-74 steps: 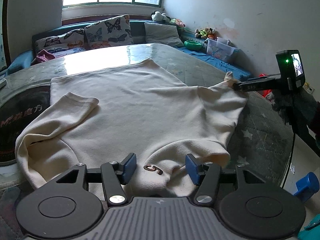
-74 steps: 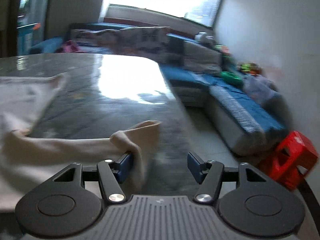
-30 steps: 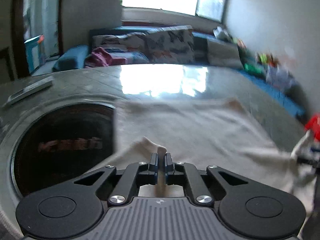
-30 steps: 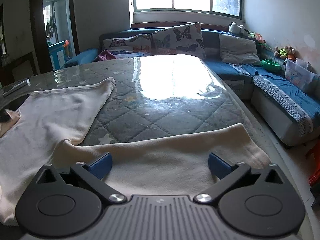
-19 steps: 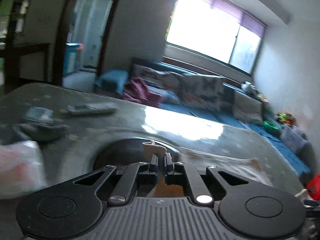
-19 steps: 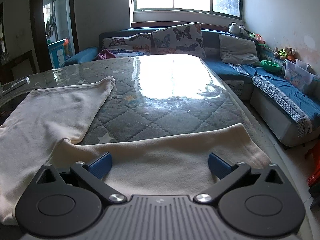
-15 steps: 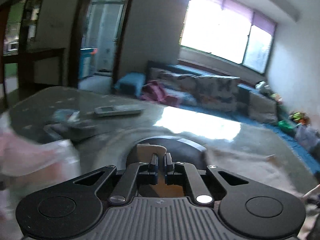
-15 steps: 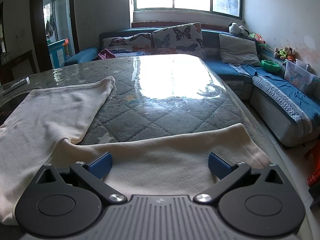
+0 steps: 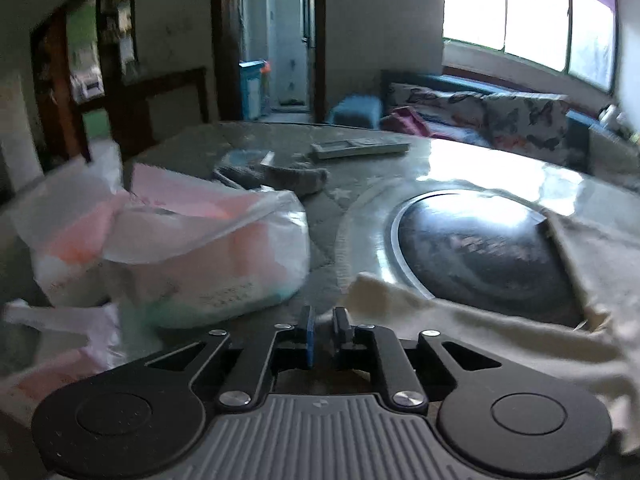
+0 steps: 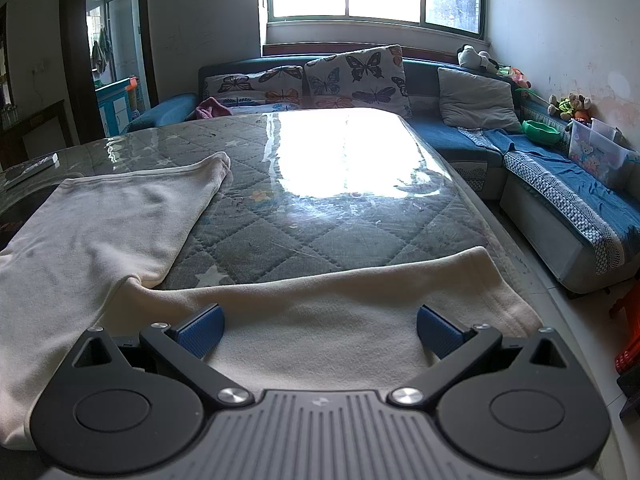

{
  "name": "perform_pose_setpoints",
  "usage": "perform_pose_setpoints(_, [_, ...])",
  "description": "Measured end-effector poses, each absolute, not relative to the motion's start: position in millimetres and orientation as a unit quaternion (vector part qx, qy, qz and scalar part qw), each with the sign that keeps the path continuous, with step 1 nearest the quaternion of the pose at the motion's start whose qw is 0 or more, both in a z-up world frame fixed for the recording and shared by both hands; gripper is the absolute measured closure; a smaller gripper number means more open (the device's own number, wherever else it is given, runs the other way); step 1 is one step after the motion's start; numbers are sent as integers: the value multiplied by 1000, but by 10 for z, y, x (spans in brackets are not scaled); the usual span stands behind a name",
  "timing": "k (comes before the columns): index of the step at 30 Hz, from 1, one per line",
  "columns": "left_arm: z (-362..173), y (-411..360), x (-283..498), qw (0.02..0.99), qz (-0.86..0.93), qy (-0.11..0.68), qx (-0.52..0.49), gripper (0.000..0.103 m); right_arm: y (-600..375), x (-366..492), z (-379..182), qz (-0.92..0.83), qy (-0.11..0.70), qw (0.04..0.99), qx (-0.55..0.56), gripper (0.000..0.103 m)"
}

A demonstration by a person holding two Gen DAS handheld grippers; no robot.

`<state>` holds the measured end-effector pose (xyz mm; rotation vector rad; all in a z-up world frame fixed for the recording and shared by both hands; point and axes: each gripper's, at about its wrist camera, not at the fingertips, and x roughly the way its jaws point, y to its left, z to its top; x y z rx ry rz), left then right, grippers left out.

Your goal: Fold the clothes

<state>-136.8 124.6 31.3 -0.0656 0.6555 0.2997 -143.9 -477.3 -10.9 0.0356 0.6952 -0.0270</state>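
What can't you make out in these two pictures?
- Plastic bag, left wrist view: motion blur hides its contents and print.
- Sweater: the right gripper covers its near edge in the right wrist view; the frame's right edge cuts it off in the left.
- Dark disc, left wrist view: lettering smeared, unreadable.
- Remote: too blurred for buttons.
- Left gripper: nearly shut; a grip can't be told.

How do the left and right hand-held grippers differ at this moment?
The left hand-held gripper has its jaws nearly together with nothing between them; the right hand-held gripper is spread wide. The left one points at the plastic bag, with the cream sweater sleeve just to its right; the right one hovers over the other sleeve. Both have blue pads and hold nothing.
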Motion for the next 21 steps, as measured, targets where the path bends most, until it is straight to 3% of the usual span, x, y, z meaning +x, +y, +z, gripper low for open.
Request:
perform_pose_setpoints(12, [444, 284, -1340, 934, -91, 327, -112, 89, -4769, -1439, -116, -14, 341, 940, 17, 0])
perform_pose_setpoints(21, [157, -133, -1000, 924, -120, 351, -90, 86, -4767, -1437, -120, -13, 340, 940, 18, 0])
